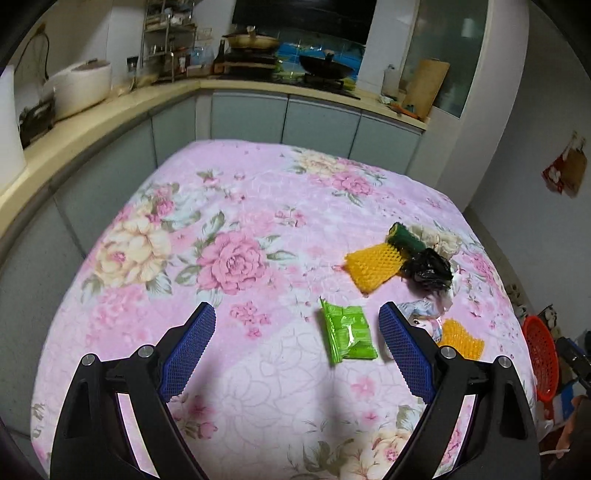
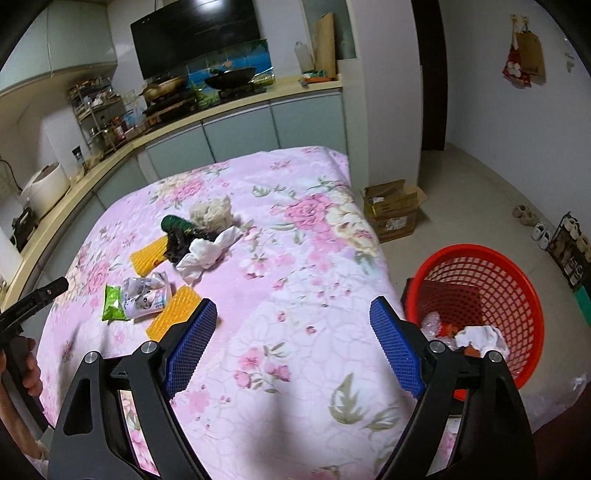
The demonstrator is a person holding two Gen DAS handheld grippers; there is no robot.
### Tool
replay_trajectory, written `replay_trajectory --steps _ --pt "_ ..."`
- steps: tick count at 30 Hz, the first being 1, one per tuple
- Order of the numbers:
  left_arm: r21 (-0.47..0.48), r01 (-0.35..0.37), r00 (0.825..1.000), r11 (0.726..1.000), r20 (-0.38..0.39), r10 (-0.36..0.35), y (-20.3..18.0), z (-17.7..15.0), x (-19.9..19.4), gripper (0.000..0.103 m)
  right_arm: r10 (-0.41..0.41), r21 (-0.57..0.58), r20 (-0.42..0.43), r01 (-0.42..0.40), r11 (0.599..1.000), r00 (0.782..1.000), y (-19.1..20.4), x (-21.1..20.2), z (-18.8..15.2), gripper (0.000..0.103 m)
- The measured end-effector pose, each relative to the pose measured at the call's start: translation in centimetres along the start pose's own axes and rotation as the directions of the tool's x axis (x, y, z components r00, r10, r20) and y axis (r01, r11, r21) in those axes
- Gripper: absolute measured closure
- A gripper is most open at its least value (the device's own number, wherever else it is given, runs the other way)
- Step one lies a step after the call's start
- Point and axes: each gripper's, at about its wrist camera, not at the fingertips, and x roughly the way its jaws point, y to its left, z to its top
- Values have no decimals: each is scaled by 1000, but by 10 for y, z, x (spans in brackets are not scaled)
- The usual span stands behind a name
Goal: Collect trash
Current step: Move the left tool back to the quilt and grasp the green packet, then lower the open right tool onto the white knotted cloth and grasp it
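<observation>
Right gripper (image 2: 293, 314) gapes; wrapper (image 2: 146, 297) print unreadable.

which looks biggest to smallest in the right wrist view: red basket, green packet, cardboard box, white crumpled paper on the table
1. red basket, by far, though it sits nearest the camera
2. cardboard box, farther off on the floor
3. white crumpled paper
4. green packet, partly covered, so close to the paper

This is a home kitchen. A pale L-shaped counter (image 1: 110, 110) runs over grey-green cabinet doors (image 1: 321, 122) and carries a white rice cooker (image 1: 79, 86), a wire rack of jars (image 2: 98, 110) and a black wok (image 1: 325, 68) on the stove beneath a dark range hood (image 2: 199, 35). A table under a pink floral cloth (image 1: 240, 229) fills the middle, and shoes (image 2: 541, 230) sit on the tiled floor (image 2: 476, 192).
</observation>
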Motion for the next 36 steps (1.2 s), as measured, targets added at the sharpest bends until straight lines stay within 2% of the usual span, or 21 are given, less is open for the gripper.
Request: replay_trajectory --steps 8,11,13,15,19,22,26,36 --pt "51 63 993 997 -98 -58 -25 -11 48 17 22 -30 -32 -23 999 999 20 17 1 21" --pt "69 60 991 996 -127 -51 -31 -12 65 27 17 -25 -44 -19 1000 999 19 24 1 21" --pt "73 68 986 995 -157 -56 -34 -14 76 41 15 -21 -51 -16 1000 999 17 28 2 21" --pt "74 81 982 994 -179 -66 -36 -17 83 49 18 -21 -59 -19 1000 998 18 33 3 21" --pt "104 72 984 992 -171 -54 -41 -20 88 66 31 -34 -75 -34 999 997 25 46 7 21" --pt "109 79 985 991 -161 -61 -41 -20 86 70 52 -31 -89 -55 998 995 31 59 12 21" --pt "113 72 989 991 -134 -57 -39 -20 78 71 87 -49 -104 -92 995 991 46 78 22 21" --pt "125 42 998 991 -58 -35 -32 -16 51 71 105 -165 -174 -134 977 979 91 138 33 22"
